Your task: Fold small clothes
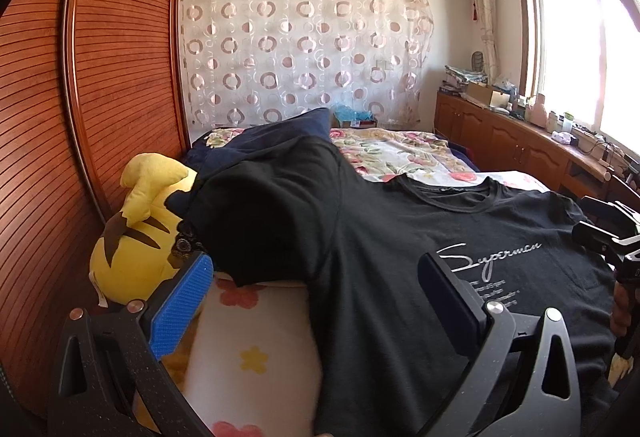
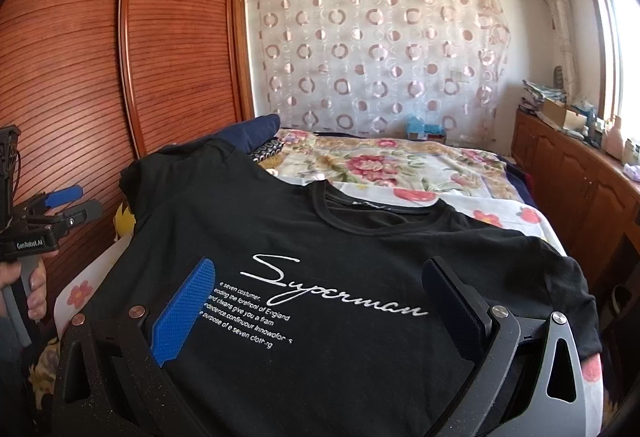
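Observation:
A black T-shirt (image 1: 400, 257) with white "Superman" lettering lies face up on the bed, collar away from me; it also shows in the right wrist view (image 2: 320, 237). Its left sleeve (image 1: 272, 205) drapes over a heap of dark clothes. My left gripper (image 1: 316, 285) is open and empty, hovering over the shirt's left side near the sleeve. My right gripper (image 2: 320, 293) is open and empty, hovering over the printed chest. Each gripper shows at the edge of the other's view: the right one (image 1: 608, 237), the left one (image 2: 68, 205).
A yellow plush toy (image 1: 136, 221) sits at the left against the wooden wardrobe (image 1: 80, 97). A navy garment (image 1: 280, 129) lies behind the sleeve. The floral bedspread (image 1: 400, 153) stretches beyond the collar. A wooden cabinet (image 1: 520, 141) with clutter runs under the window on the right.

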Demonstrator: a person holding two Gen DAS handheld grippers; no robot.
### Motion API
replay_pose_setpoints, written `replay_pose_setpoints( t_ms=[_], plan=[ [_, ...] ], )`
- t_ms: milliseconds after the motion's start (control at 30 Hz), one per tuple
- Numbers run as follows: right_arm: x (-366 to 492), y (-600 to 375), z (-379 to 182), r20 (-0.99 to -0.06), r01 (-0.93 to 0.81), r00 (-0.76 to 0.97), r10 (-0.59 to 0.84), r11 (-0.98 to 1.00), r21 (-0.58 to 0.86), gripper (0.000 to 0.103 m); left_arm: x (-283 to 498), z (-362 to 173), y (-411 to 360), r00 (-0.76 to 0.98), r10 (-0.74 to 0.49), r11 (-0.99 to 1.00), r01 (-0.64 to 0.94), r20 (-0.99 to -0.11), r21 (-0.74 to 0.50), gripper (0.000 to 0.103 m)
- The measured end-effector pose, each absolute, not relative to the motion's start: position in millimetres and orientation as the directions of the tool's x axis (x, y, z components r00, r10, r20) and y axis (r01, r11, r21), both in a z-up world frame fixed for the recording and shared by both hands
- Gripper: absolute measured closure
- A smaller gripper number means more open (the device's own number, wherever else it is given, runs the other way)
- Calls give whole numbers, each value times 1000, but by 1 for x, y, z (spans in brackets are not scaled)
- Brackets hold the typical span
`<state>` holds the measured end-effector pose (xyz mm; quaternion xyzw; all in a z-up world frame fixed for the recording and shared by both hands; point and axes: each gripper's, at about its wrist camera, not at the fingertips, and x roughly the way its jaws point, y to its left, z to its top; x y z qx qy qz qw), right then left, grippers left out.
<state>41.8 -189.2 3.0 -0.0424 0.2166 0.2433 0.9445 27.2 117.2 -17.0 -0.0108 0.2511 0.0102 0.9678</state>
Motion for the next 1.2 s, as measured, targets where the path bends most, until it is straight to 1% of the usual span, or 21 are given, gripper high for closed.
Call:
replay_pose_setpoints(
  t_ms=[67, 233, 333, 433, 500, 600, 667, 700, 767, 833, 900, 933, 967, 1033, 1200],
  plan=[
    [50, -186, 2, -445, -501, 771, 456, 865, 19, 0, 35, -19, 131, 866, 9, 999, -26, -499, -28, 5],
    [70, -178, -3, -489, -552, 725, 485, 833, 7, 0, 58, -23, 166, 854, -2, 998, -33, -520, -57, 9],
    [84, -180, 0, -504, -565, 711, 490, 825, 5, 0, 72, -25, 184, 858, -14, 997, -26, -513, -71, 10],
    [95, -178, 3, -509, -570, 708, 489, 822, -4, 0, 85, -27, 200, 856, 18, 998, -46, -516, -40, 11],
    [101, -179, 5, -509, -575, 705, 494, 818, -2, 0, 92, -29, 208, 852, 27, 998, -48, -523, -28, 20],
    [101, -178, 6, -503, -580, 702, 504, 815, 7, 0, 101, -32, 220, 838, -18, 997, -23, -545, -69, 31],
    [100, -175, 6, -497, -582, 702, 510, 813, 13, 0, 105, -36, 223, 827, -48, 995, -8, -561, -97, 48],
    [101, -170, 5, -493, -583, 703, 512, 812, 13, 0, 106, -38, 224, 822, -53, 994, -8, -567, -105, 51],
    [100, -169, 3, -490, -585, 703, 516, 811, 15, 0, 106, -43, 222, 812, -54, 994, -12, -581, -109, 66],
    [98, -166, 2, -489, -583, 704, 515, 812, 15, 0, 105, -47, 220, 802, -67, 994, 1, -593, -110, 71],
    [98, -165, 2, -492, -581, 705, 511, 814, 12, 0, 105, -48, 216, 796, -52, 996, 1, -604, -85, 77],
    [99, -166, 2, -492, -579, 706, 509, 815, 11, 0, 104, -48, 214, 796, -44, 997, 0, -603, -73, 87],
    [98, -167, 2, -491, -576, 709, 506, 817, 11, 0, 104, -47, 213, 799, -43, 997, -1, -600, -72, 93],
    [99, -167, 4, -488, -570, 713, 503, 821, 14, 0, 101, -42, 211, 806, -44, 997, 2, -590, -71, 98],
    [97, -171, 5, -476, -553, 727, 495, 833, 22, 0, 88, -18, 195, 826, -37, 999, 24, -562, -31, 99]
  ],
)
